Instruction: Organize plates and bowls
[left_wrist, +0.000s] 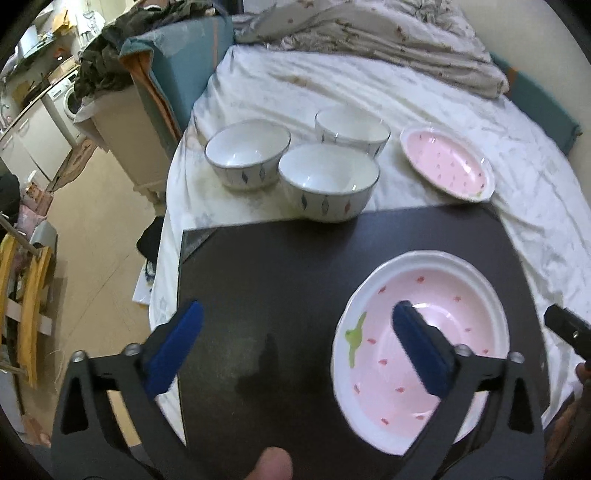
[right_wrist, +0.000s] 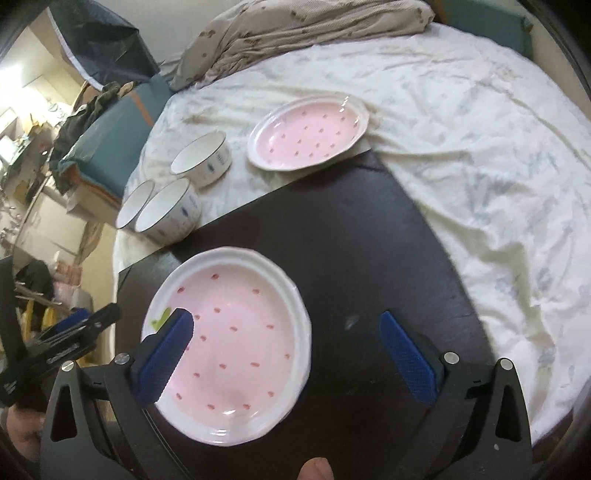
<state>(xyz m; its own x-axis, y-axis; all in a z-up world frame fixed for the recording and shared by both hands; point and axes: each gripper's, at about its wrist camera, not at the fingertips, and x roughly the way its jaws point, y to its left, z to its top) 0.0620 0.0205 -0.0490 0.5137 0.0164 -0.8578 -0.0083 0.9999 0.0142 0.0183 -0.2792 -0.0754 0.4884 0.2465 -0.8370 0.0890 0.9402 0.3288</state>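
Observation:
A pink plate (left_wrist: 476, 332) (right_wrist: 240, 332) with red specks and a white rim lies on a dark board (left_wrist: 277, 266) (right_wrist: 351, 229); its doubled rim suggests another plate lies under it. A second pink plate (left_wrist: 447, 162) (right_wrist: 306, 136) rests on the bed sheet, partly on the board's far corner. Three white bowls (left_wrist: 247, 155) (left_wrist: 352, 127) (left_wrist: 328, 181) stand together on the sheet beyond the board. My left gripper (left_wrist: 298, 314) hangs open above the board, its right finger over the near plate. My right gripper (right_wrist: 286, 319) is open too, its left finger over that plate. Neither holds anything.
The board lies on a bed with a white sheet (right_wrist: 480, 166) and a bunched quilt (left_wrist: 388, 40) at the far end. A teal chair with clothes (left_wrist: 177, 66) stands left of the bed. Floor and cluttered furniture lie further left (left_wrist: 92, 240).

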